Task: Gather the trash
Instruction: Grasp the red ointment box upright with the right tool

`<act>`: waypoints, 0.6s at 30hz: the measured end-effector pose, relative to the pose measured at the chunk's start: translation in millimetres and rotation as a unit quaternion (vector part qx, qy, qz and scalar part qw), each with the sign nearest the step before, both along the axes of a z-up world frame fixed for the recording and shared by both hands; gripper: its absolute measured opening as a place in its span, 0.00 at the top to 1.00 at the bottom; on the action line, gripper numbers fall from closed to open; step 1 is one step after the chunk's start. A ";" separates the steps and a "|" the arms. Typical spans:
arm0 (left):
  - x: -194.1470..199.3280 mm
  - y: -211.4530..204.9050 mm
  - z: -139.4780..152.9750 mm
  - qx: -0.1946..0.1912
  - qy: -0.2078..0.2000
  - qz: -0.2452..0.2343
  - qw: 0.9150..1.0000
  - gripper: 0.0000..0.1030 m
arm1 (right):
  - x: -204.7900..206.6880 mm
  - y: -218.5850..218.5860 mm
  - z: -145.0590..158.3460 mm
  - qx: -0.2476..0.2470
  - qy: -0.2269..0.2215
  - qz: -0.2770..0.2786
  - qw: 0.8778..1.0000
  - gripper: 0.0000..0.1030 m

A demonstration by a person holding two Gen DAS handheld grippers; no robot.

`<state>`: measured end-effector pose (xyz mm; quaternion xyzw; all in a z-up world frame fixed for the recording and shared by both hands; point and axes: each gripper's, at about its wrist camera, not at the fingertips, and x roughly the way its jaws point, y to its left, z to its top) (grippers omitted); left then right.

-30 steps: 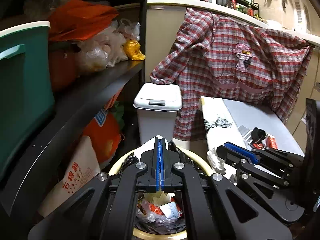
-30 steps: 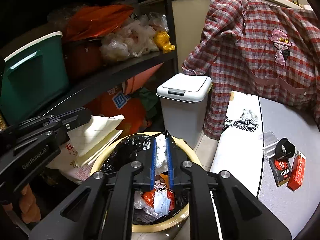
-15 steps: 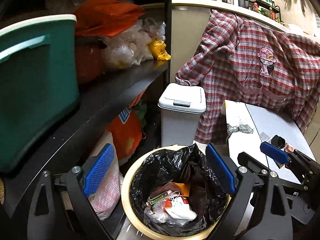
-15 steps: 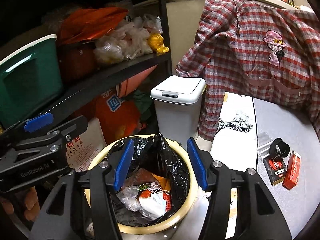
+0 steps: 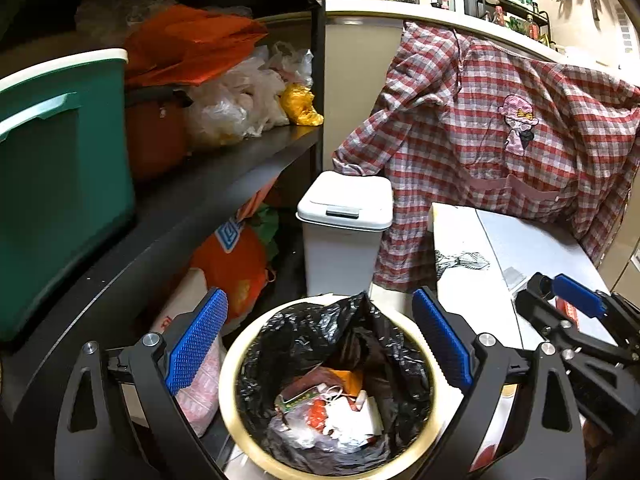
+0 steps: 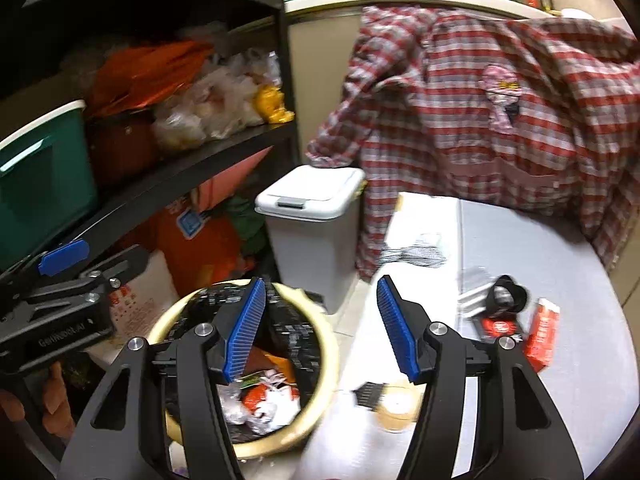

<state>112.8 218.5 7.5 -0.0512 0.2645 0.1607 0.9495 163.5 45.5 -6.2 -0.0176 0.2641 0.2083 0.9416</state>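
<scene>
The left hand-held gripper [image 5: 320, 336] gapes wide and empty over the bin [image 5: 240, 420]; trash [image 5: 332, 412] lies inside at six o'clock. The right hand-held gripper [image 6: 320, 328], still opening, holds nothing beside the worktop [image 6: 540, 248].

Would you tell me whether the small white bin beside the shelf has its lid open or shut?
Shut: the white bin has its lid lying flat on the rim, with no gap showing.

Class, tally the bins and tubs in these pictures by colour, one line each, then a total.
White: 1, the lidded bin
Cream: 1, the round bin with a black liner
Green: 1, the tub on the shelf
Total: 3
</scene>
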 end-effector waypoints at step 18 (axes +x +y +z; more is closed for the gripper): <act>51.4 -92.5 -0.5 -0.009 -0.001 -0.081 0.997 0.12 | 43.7 -209.8 -34.8 0.022 0.046 -0.232 0.971 0.43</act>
